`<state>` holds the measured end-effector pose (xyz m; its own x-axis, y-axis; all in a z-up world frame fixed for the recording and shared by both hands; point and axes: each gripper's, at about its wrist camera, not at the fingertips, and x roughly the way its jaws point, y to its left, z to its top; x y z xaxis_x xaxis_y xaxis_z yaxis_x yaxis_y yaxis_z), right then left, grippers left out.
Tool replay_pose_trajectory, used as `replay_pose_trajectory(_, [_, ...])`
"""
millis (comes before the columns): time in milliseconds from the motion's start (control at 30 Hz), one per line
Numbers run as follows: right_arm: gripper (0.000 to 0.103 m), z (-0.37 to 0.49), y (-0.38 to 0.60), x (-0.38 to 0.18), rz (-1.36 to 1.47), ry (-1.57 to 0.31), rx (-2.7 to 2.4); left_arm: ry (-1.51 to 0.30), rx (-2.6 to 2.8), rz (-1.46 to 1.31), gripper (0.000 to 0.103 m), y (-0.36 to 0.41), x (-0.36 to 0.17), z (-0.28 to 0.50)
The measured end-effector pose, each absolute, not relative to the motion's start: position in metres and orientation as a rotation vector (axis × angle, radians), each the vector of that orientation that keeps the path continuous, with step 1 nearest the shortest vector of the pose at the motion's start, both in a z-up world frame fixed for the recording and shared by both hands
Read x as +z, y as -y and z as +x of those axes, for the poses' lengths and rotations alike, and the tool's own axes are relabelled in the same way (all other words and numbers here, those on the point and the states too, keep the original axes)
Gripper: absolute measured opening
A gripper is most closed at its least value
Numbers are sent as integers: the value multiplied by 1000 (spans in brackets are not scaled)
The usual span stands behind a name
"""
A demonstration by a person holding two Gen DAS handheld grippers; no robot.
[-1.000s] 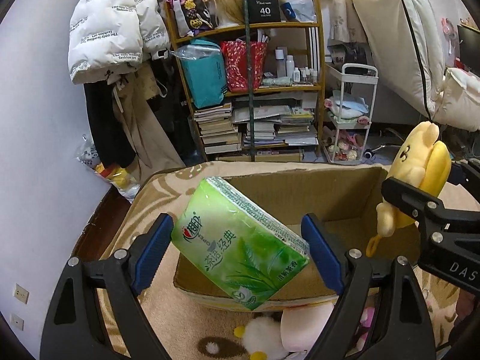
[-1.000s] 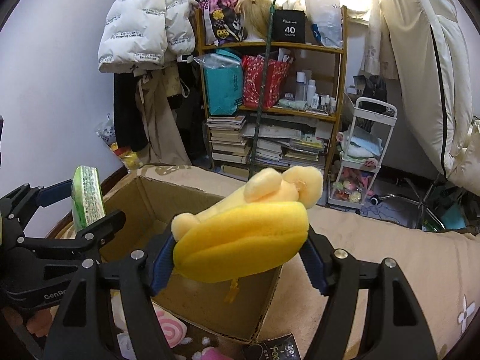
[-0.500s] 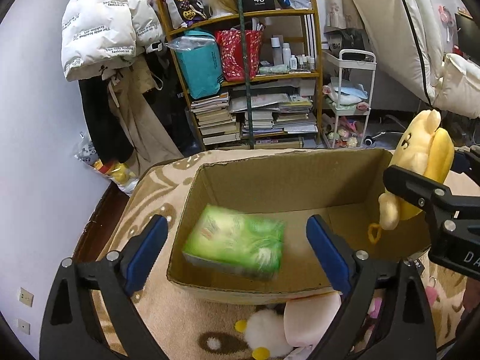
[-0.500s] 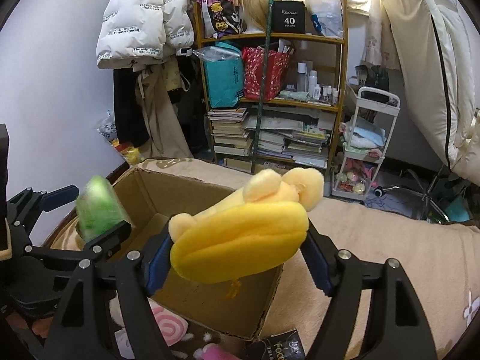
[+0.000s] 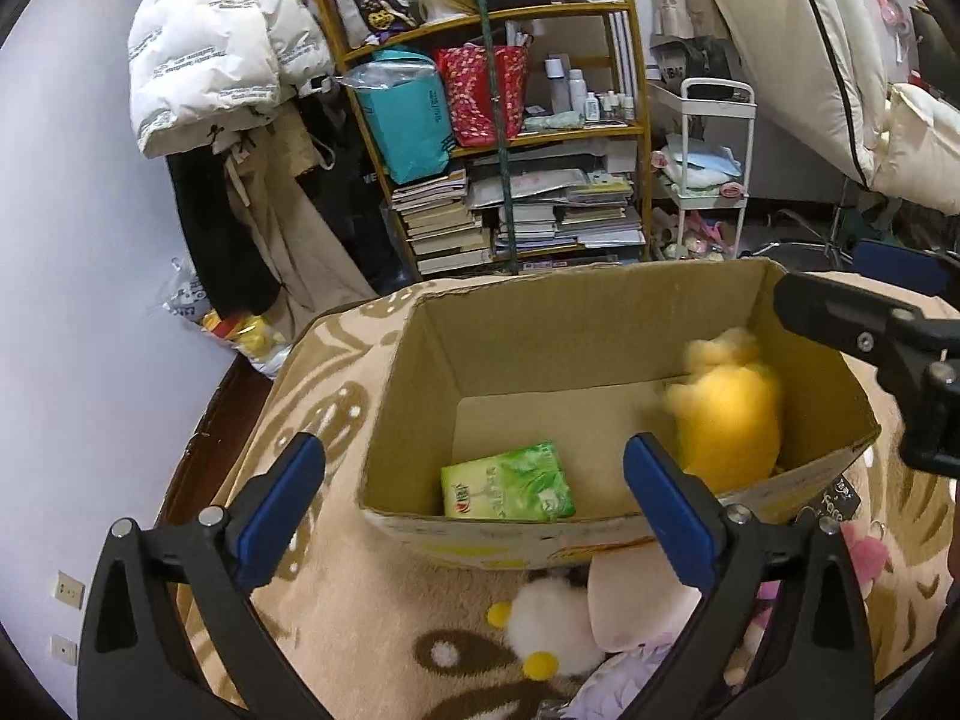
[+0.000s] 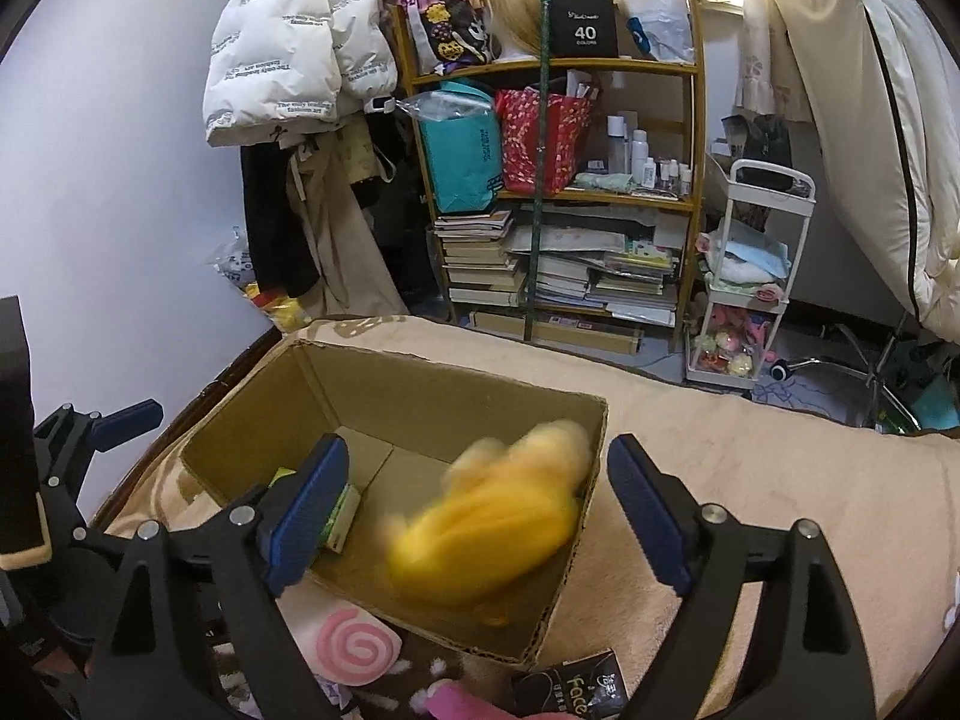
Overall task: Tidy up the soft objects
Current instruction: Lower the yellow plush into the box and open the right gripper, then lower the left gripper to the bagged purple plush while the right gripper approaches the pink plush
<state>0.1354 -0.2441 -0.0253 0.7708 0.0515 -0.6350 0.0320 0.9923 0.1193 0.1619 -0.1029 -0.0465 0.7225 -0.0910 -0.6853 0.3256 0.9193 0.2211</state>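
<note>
The left gripper (image 5: pixel 474 486) is held angled downward over the near rim of the cardboard box (image 5: pixel 540 324), its blue-padded fingers (image 5: pixel 279 501) spread wide with nothing gripped between them. The right gripper (image 6: pixel 480 507) is likewise tilted down over the box's right end, jaws spread wide and empty. Both pairs of jaws have just been opening. A second ago the green tissue pack (image 5: pixel 507 483) was clamped in the left gripper and the yellow plush toy (image 6: pixel 492 525) in the right; both are now released. The tissue pack is lying flat on the box floor against the near wall. The plush toy is recorded inside the box at its right end, motion-blurred, so whether it has settled cannot be told. Counted: two grippers, one box, one tissue pack and one yellow plush in the box. Outside the box, on the patterned blanket (image 5: pixel 336 594), one pink swirl cushion (image 6: pixel 354 645) and one white fluffy toy (image 5: pixel 549 624) are noted just beside the near wall.
</note>
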Motion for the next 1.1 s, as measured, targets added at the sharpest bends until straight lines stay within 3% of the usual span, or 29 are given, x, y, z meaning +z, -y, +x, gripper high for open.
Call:
replay_pose_trajectory(500, [100, 102, 241, -6, 158, -675, -10, -809, -190, 285, 99, 67, -31, 129])
replay_pose_trajectory(1100, [100, 39, 240, -4, 154, -782, -45, -931, -155, 309, 99, 38, -35, 82])
